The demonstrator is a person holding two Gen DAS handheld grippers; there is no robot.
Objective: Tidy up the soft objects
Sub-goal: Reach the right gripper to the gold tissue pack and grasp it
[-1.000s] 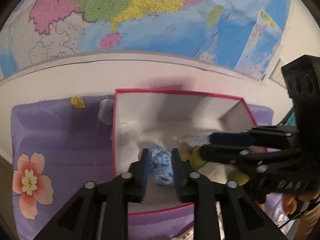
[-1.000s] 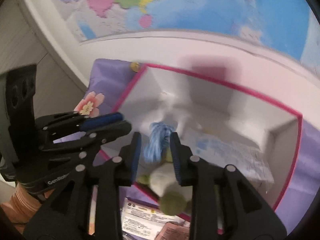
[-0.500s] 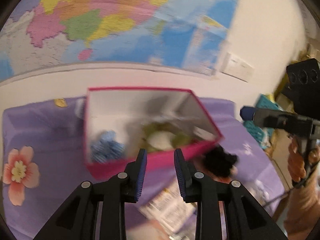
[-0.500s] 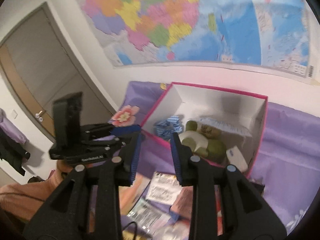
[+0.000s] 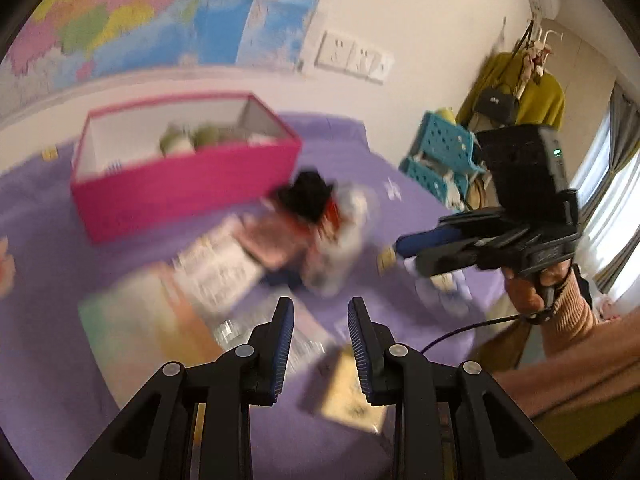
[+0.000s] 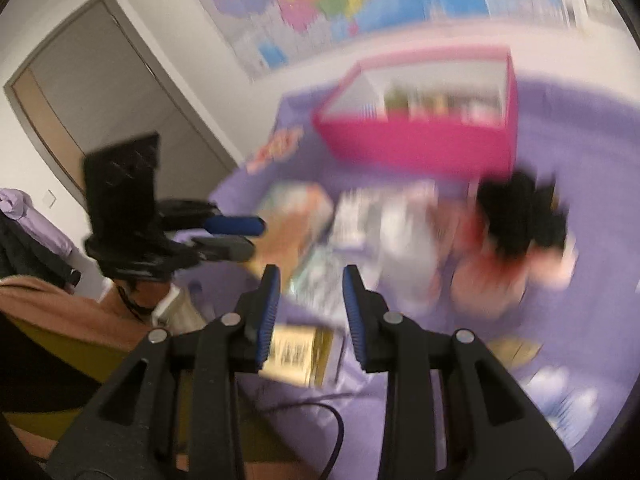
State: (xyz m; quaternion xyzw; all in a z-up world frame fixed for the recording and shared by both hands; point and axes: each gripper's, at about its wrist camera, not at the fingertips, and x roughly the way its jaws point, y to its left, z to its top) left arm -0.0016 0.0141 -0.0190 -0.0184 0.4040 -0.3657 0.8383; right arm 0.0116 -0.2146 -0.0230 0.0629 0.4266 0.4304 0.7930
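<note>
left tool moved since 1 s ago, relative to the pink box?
Yes. The left tool has pulled back out of the pink box, which now sits far ahead, upper left. Its jaws stand open and empty.

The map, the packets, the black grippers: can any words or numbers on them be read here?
None can be read.
Wall map: print blurred.
Packets on the purple cloth: lettering smeared by motion.
Yellow packet: dark marks, too blurred.
Right gripper body: embossed mark, too small.
Left gripper: no legible label.

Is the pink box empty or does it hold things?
Holds things: greenish soft shapes show above the pink box front wall; blur hides details.
</note>
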